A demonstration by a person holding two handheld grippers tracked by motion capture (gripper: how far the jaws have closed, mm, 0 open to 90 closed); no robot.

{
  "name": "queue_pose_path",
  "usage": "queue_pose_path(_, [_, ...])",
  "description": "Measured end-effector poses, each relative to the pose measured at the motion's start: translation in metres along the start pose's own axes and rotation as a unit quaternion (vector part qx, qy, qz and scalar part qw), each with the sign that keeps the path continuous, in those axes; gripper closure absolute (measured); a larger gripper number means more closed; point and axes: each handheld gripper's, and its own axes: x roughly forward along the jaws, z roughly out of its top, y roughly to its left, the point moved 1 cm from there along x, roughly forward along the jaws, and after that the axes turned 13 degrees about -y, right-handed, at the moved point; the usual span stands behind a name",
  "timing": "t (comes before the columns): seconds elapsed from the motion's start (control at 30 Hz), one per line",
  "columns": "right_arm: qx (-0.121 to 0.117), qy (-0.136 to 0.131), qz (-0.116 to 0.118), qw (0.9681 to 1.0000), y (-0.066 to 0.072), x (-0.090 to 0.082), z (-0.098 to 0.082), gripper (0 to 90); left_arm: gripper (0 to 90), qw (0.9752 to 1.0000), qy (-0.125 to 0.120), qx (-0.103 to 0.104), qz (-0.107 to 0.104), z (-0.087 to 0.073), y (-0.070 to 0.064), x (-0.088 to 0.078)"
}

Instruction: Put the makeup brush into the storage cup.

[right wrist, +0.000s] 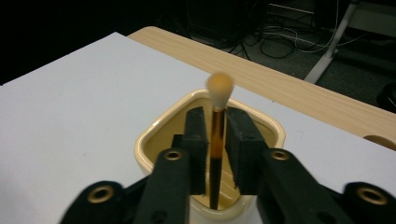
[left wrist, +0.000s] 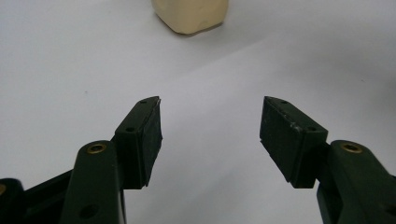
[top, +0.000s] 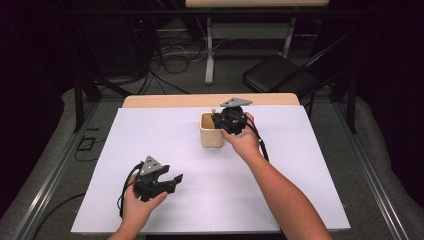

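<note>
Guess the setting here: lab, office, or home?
Probably a lab or recording workspace. A white sheet covers a wooden table, loose cables run over the floor behind it, and a folding chair and another desk stand in a dark room.

I am working at a wooden worktop (top: pixel 150 101) under a white sheet (top: pixel 165 150). A black chair (top: pixel 280 77) and loose cables (top: pixel 175 55) are sitting behind it on the dim grey floor (top: pixel 230 75).

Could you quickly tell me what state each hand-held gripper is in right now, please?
Left hand-held gripper: open, holding nothing, above the white sheet.
Right hand-held gripper: closed on the brush, which stands in the cream cup.
</note>
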Motion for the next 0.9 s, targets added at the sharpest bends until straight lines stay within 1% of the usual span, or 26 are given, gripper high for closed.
queue_pose_path(0.03, [-0.002, -0.001, 0.001, 1.0, 0.0, 0.0, 0.0, 70.7, 38.7, 1.0, -0.001, -0.001, 0.0, 0.0, 0.0, 0.0])
queue_pose_path(0.13, [-0.01, -0.01, 0.004, 0.9999, 0.001, 0.001, -0.001, 55.0, 38.7, 1.0, 0.001, 0.002, 0.0, 0.0, 0.0, 0.0])
queue_pose_path(0.2, [-0.011, -0.005, 0.005, 0.9999, 0.001, 0.001, -0.001, 52.3, 38.8, 1.0, 0.001, 0.001, 0.0, 0.0, 0.0, 0.0])
queue_pose_path(0.3, [-0.016, -0.006, 0.007, 0.9998, 0.001, 0.001, -0.001, 46.1, 38.7, 1.0, 0.001, 0.002, 0.001, 0.0, 0.0, 0.0])
queue_pose_path(0.37, [-0.014, -0.004, 0.007, 0.9999, 0.0, 0.0, -0.001, 44.8, 38.7, 1.0, 0.002, 0.002, 0.001, 0.0, 0.001, 0.0])
queue_pose_path(0.63, [-0.024, -0.001, 0.007, 0.9997, -0.002, -0.004, 0.001, 43.9, 38.7, 1.0, 0.003, -0.002, 0.002, 0.0, 0.001, -0.001])
queue_pose_path(0.73, [-0.026, -0.002, 0.007, 0.9996, -0.003, -0.007, 0.002, 43.9, 38.7, 1.0, 0.005, 0.0, 0.003, 0.0, 0.002, -0.002])
queue_pose_path(0.9, [-0.034, 0.001, 0.013, 0.9994, -0.003, -0.01, 0.003, 44.0, 38.7, 1.0, 0.007, 0.0, 0.004, 0.0, 0.004, -0.003])
